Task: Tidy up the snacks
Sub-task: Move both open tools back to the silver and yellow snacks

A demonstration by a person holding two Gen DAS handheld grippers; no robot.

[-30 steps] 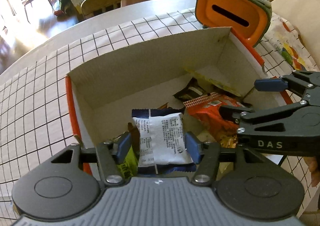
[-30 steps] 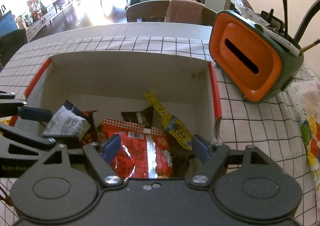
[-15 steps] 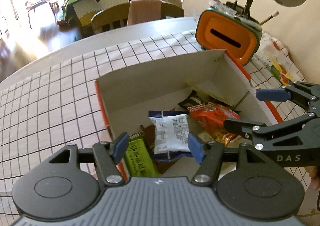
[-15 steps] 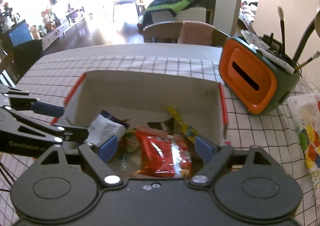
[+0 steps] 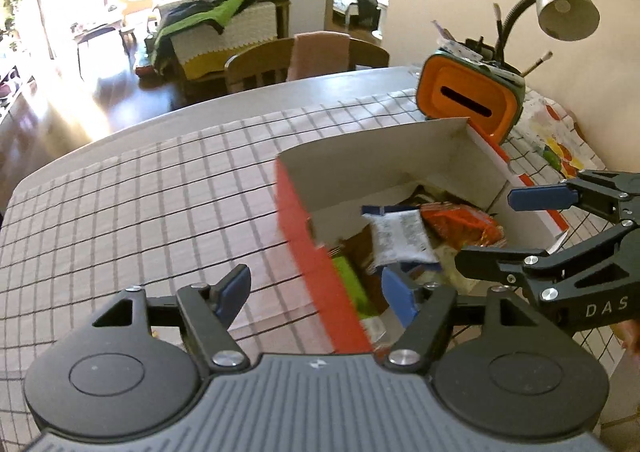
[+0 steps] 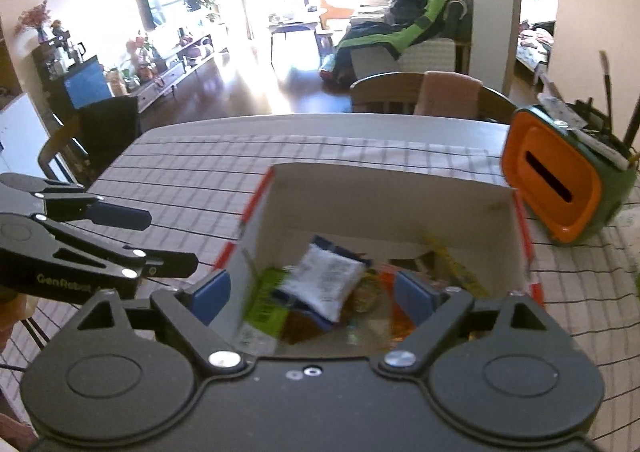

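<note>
A white cardboard box (image 5: 380, 167) with red outer sides stands on the checked tablecloth and holds several snack packets. A white-and-blue packet (image 5: 400, 236) lies on top, beside an orange-red packet (image 5: 460, 219) and a green one (image 5: 352, 284). My left gripper (image 5: 316, 292) hovers over the box's left wall, its jaws opening with nothing held. My right gripper (image 6: 314, 294) hangs above the box (image 6: 380, 203), its jaws also opening and empty, with the white-and-blue packet (image 6: 324, 284) loose below. Each gripper shows in the other's view: the right gripper (image 5: 500, 228) and the left gripper (image 6: 156, 242).
An orange and green holder (image 5: 468, 103) with brushes stands behind the box at the right, under a desk lamp (image 5: 564, 7). A colourful sheet (image 5: 560, 147) lies at the far right. A wooden chair (image 5: 304, 59) stands past the table's far edge. Checked cloth (image 5: 140, 203) stretches left of the box.
Both grippers have risen and drawn back from the box with their jaws widening. The left one has shifted left over the box's wall. The packets stay in the box.
</note>
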